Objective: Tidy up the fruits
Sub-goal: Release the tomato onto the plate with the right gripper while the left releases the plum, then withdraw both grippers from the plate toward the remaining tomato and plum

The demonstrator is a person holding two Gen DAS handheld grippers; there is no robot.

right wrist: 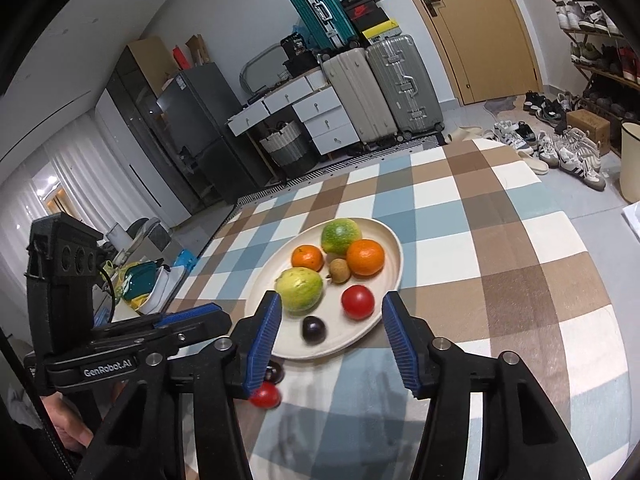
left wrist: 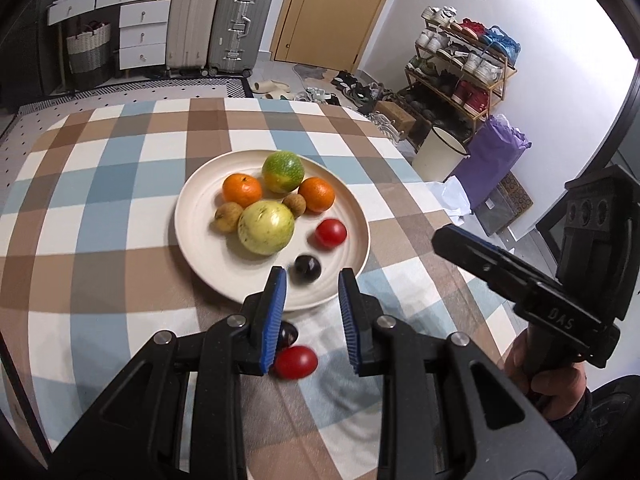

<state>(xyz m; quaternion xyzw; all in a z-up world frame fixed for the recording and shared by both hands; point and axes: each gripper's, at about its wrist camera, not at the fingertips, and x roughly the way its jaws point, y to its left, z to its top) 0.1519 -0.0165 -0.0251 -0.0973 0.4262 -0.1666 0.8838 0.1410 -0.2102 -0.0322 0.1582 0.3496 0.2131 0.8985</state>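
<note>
A cream plate (left wrist: 208, 200) (right wrist: 390, 240) on the checked tablecloth holds two oranges (left wrist: 242, 190), a green citrus (left wrist: 283, 171), a pale guava (left wrist: 266, 227), two small brown fruits, a red tomato (left wrist: 330, 233) (right wrist: 357, 301) and a dark plum (left wrist: 307, 267) (right wrist: 313, 329). On the cloth before the plate lie a red tomato (left wrist: 296, 362) (right wrist: 265, 395) and a dark plum (left wrist: 287, 334) (right wrist: 274, 372). My left gripper (left wrist: 312, 316) is open and empty above them. My right gripper (right wrist: 332, 344) is open and empty over the plate's near edge.
The checked tablecloth (left wrist: 120, 240) covers the table. The right gripper body (left wrist: 560, 280) hangs at the table's right side. Suitcases (left wrist: 240, 20), drawers, a shoe rack (left wrist: 460, 60) and a white bin (left wrist: 440, 152) stand beyond the table.
</note>
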